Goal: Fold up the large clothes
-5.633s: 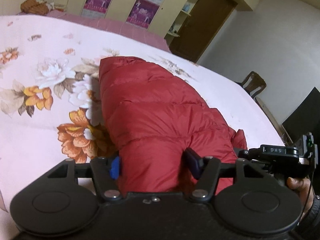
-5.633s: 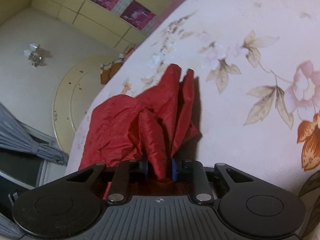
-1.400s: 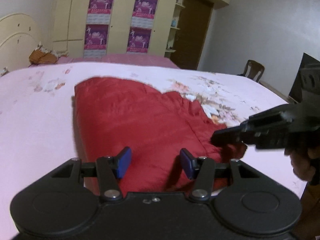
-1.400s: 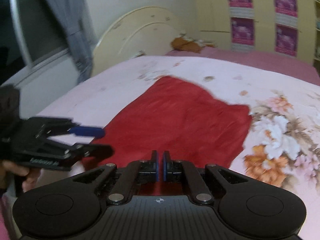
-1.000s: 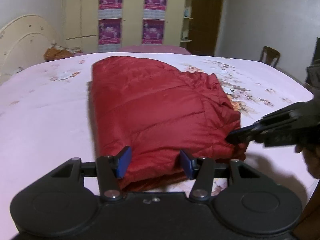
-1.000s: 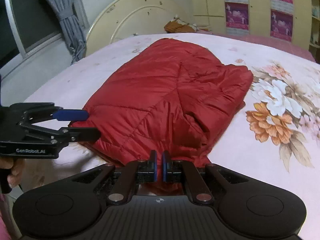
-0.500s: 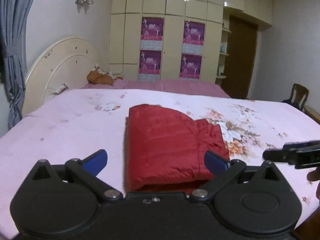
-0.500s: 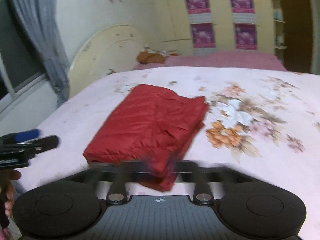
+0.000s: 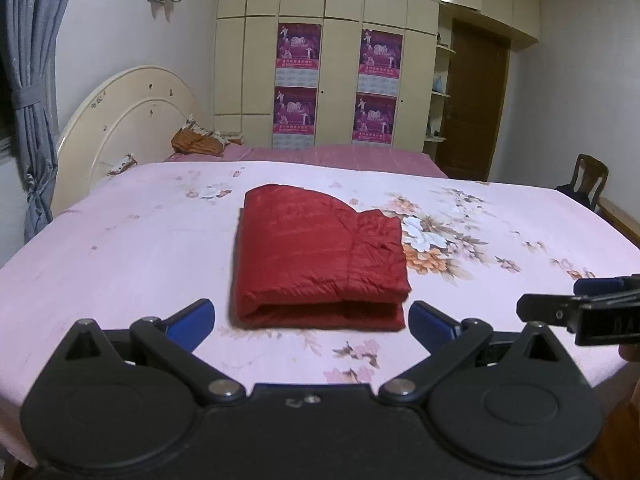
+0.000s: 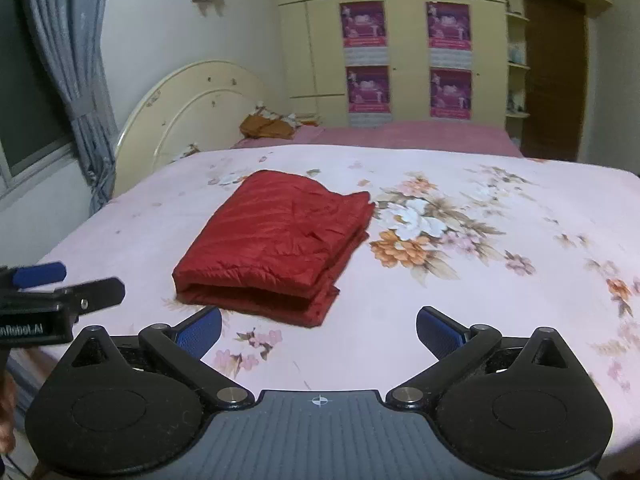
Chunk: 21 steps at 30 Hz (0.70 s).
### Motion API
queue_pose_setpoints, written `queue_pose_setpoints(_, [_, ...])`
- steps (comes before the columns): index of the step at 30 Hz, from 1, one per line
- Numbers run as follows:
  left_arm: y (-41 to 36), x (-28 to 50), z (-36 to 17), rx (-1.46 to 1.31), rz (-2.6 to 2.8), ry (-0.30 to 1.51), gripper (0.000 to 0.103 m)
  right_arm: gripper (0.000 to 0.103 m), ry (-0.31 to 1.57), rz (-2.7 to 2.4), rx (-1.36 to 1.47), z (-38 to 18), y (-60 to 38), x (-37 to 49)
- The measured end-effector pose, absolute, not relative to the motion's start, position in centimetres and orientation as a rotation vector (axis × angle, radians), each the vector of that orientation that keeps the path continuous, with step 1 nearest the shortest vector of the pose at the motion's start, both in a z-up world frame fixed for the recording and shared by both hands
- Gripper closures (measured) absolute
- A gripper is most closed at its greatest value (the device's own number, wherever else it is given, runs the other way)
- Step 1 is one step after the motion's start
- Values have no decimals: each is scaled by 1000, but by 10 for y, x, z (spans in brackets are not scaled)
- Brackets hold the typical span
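Two tools: both spread wide with nothing between the blue pads, each held back from the near edge of the bed.
Left tool [image 9: 312, 320]: its jaws have just been opening and now stand fully apart; the pads frame the near edge of the jacket in its own view without touching it. In the right wrist view it shows at the left edge [image 10: 60, 284], one blue pad above a black finger.
Right tool [image 10: 319, 330]: its jaws have likewise just been opening and stand wide; only bedspread lies between the pads. In the left wrist view it pokes in from the right edge [image 9: 576, 300].
Red jacket [image 9: 320, 258]: a puffy quilted garment folded into a compact rectangle, lying flat on the bed, its fold edge toward the cameras, free of both tools.
Bed [image 9: 120, 248]: covered by a pink bedspread with a flower print just right of the jacket.
Headboard [image 9: 120, 120]: cream, rounded, at the far left end.
Wardrobe [image 10: 408, 40]: cream doors bearing four purple posters.
Curtain [image 10: 76, 60]: grey, tied back.
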<state>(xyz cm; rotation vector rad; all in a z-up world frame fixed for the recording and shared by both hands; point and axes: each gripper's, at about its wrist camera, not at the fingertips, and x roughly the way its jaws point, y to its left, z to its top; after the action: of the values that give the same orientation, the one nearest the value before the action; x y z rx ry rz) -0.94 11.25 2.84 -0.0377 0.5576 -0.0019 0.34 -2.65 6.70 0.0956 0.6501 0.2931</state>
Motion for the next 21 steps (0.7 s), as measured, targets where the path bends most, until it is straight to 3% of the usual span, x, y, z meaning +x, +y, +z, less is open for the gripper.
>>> queue_pose_setpoints(21, [99, -39, 35, -25, -18, 530, 0, 1, 649, 249, 101, 80, -27, -42])
